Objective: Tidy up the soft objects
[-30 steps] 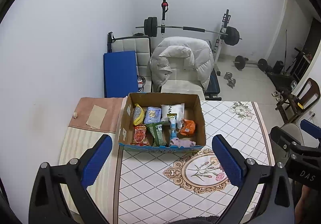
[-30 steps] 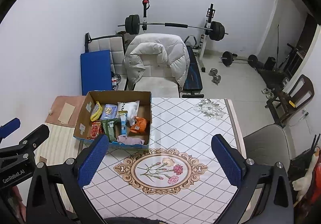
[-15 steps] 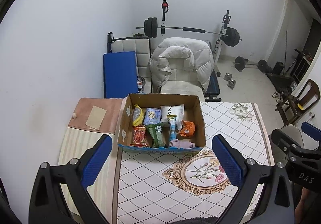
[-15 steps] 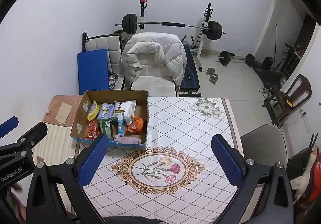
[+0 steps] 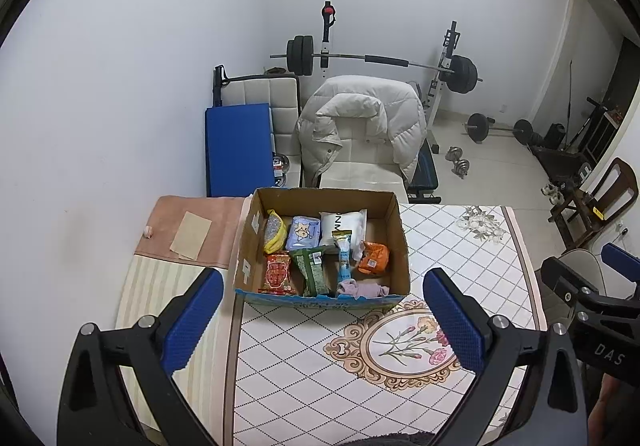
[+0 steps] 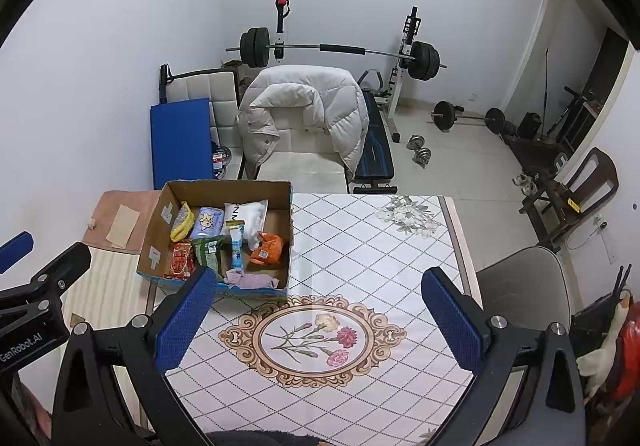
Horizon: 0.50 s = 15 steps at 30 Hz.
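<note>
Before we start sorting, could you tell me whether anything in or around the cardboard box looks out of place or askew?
Nothing looks spilled or damaged. The cardboard box sits open at the table's left edge, its soft packets lying loosely inside, some overlapping. A pink cloth is bunched in the near right corner. Both tools, left and right, are open and empty.

I can't read the packet labels in the cardboard box [image 5: 322, 202]; its near wall hides the pink cloth's [image 5: 362, 290] lower edge.
</note>
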Motion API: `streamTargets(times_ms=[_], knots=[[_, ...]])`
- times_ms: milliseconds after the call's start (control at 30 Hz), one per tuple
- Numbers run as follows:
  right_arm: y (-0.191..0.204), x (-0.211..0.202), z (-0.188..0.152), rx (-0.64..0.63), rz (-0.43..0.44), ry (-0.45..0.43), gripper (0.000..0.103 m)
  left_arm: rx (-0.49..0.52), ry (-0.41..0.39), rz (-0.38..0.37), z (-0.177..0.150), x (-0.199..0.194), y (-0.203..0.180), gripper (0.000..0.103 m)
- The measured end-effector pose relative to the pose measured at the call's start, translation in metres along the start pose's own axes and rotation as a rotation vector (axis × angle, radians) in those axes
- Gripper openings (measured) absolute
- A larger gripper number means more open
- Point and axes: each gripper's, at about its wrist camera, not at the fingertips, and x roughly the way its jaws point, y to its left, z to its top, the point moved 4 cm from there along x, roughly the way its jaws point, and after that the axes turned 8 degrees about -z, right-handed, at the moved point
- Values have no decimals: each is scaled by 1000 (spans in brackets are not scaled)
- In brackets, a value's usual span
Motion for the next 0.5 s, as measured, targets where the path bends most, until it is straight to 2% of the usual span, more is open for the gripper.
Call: streamTargets(times_ms=[500], knots=[[-1,3,-1,7,-4,8,103,19,19,-14,-2,3,-4,103]])
